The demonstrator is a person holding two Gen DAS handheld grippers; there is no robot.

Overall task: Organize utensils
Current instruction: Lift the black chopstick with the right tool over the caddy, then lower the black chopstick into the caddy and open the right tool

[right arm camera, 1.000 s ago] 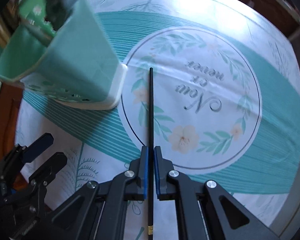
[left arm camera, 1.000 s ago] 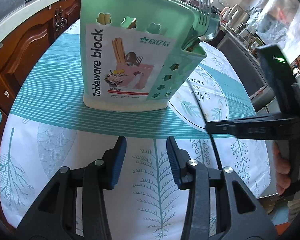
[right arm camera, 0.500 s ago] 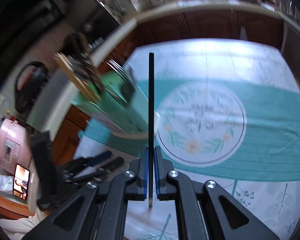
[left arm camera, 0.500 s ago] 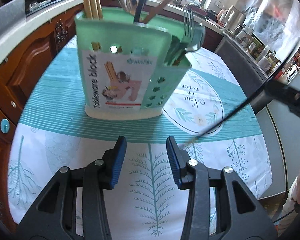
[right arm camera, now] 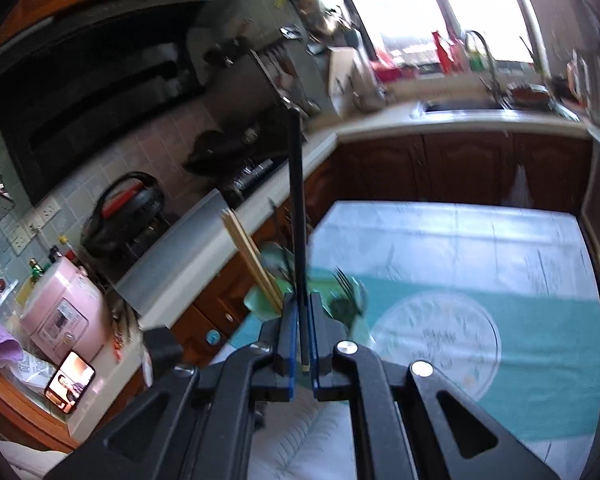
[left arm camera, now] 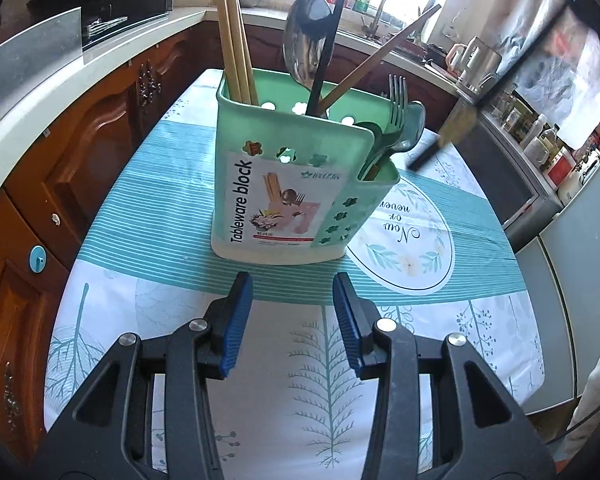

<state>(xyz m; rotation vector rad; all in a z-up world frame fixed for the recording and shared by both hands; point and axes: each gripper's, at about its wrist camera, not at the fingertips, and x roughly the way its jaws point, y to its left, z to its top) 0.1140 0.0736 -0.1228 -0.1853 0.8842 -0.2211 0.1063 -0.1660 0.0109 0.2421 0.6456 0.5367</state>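
A green tableware holder point(left arm camera: 288, 184) stands on the table. It holds wooden chopsticks point(left arm camera: 232, 28), a ladle, a black chopstick, a fork point(left arm camera: 396, 96) and spoons. My left gripper point(left arm camera: 292, 312) is open and empty, low in front of the holder. My right gripper point(right arm camera: 302, 320) is shut on a black chopstick point(right arm camera: 296, 216) and holds it upright in the air, above and to the right of the holder point(right arm camera: 268, 300). That chopstick shows blurred in the left wrist view point(left arm camera: 496, 80).
The table has a white and teal cloth point(left arm camera: 412, 240) with a round print. Wooden cabinets point(left arm camera: 72, 160) and a counter stand to the left. A kettle point(left arm camera: 476, 60) and jars sit at the back right. A pink appliance point(right arm camera: 64, 312) and a phone point(right arm camera: 70, 380) lie on the counter.
My right gripper has lifted the black chopstick off the table and swung it upright, up toward the holder's right side. My left gripper has drawn back a little, still open.
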